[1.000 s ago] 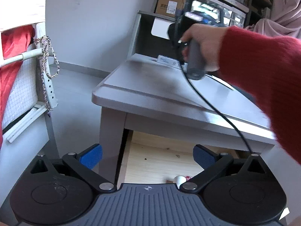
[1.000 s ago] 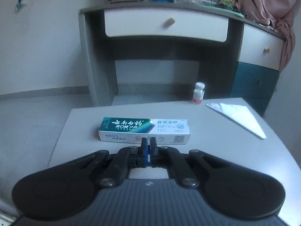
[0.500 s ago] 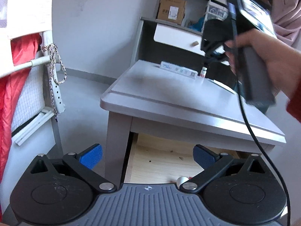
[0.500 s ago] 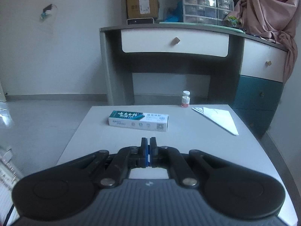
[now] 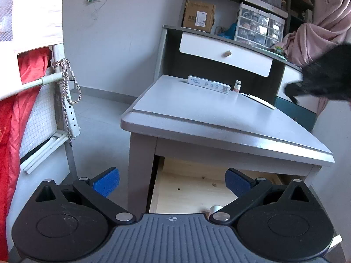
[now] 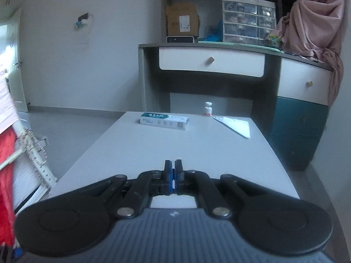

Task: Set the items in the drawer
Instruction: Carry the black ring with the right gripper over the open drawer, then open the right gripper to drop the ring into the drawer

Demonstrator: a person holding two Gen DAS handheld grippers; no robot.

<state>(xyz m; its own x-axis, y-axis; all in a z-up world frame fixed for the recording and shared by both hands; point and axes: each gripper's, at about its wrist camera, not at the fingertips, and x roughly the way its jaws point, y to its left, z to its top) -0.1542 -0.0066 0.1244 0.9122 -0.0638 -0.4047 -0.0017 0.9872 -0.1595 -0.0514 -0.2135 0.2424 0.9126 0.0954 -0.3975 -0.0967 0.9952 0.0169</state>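
Observation:
A toothpaste box [image 6: 164, 121] lies at the far end of the grey table [image 6: 175, 153], with a small white bottle [image 6: 208, 109] and a folded white paper [image 6: 234, 125] to its right. They also show in the left wrist view: box [image 5: 208, 83], bottle [image 5: 237, 86]. Under the table top the wooden drawer [image 5: 186, 188] stands open, with a small white item [image 5: 214, 208] in it. My left gripper [image 5: 172, 180] is open and empty in front of the drawer. My right gripper [image 6: 173, 171] is shut and empty above the table's near end.
A desk with white drawers [image 6: 210, 63] stands behind the table. A red cloth [image 5: 13, 109] and a rack with a rope [image 5: 68, 81] are to the left. A dark blurred shape [image 5: 324, 74], probably the right gripper, is at the right edge of the left wrist view.
The right gripper has pulled back from the toothpaste box toward the table's near end, still shut. The left gripper has stayed open before the drawer, its view tilted up a little.

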